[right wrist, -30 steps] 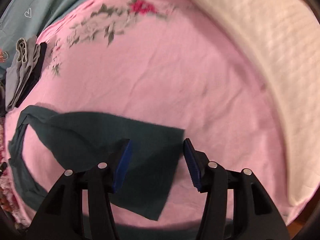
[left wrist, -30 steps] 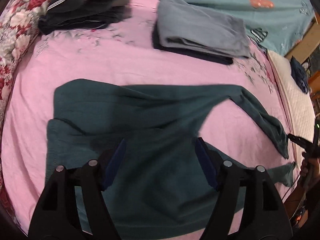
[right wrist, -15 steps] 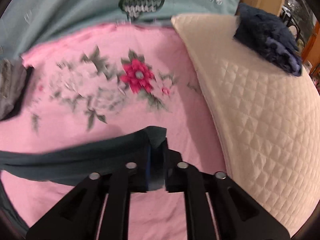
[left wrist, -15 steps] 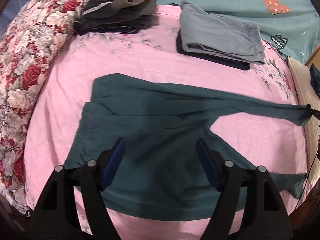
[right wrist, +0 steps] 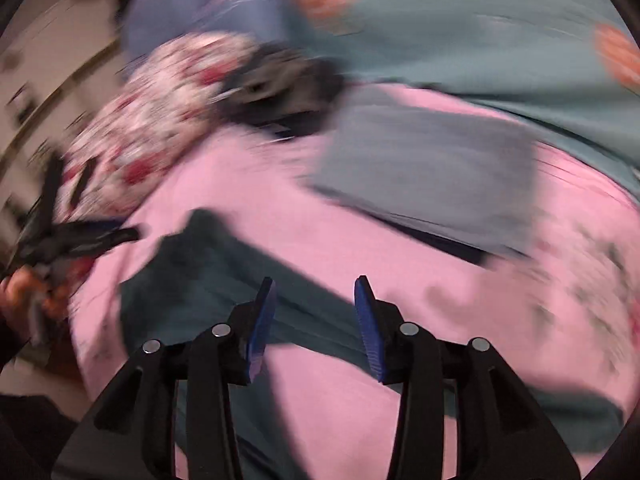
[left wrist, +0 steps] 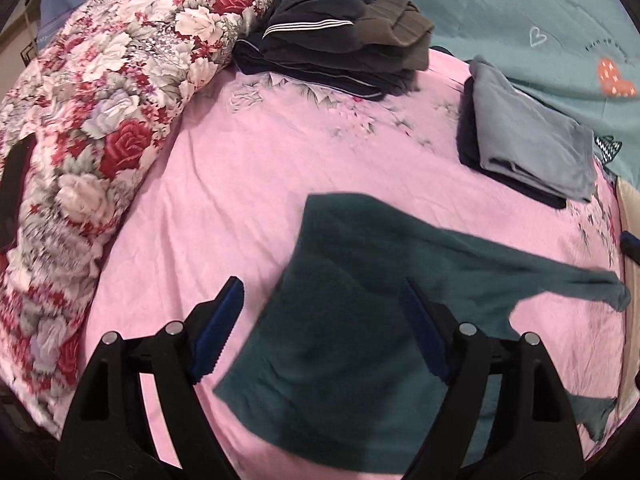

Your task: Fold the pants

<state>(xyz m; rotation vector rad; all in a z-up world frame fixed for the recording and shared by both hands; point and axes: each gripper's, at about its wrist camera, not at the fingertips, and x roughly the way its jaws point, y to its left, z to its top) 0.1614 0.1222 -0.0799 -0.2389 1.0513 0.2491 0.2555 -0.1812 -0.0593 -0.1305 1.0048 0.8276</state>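
Note:
Dark teal pants (left wrist: 360,312) lie spread on the pink bedsheet (left wrist: 240,184), waist toward the near left, one leg stretched out to the right edge. My left gripper (left wrist: 320,328) hovers open above the waist corner, holding nothing. The right wrist view is heavily blurred; there the teal pants (right wrist: 192,292) lie below my right gripper (right wrist: 316,320), which is open and empty above a leg. The left gripper (right wrist: 80,240) and the hand holding it show at the left edge of that view.
A floral quilt (left wrist: 88,120) is rolled along the left side. A stack of dark folded clothes (left wrist: 344,48) sits at the back, and a grey folded pair on a dark one (left wrist: 532,136) at the back right. A teal blanket (left wrist: 520,8) lies behind.
The right gripper, shut on a leg end half a second ago, has let go and swung left. The left gripper shifted left toward the waist corner.

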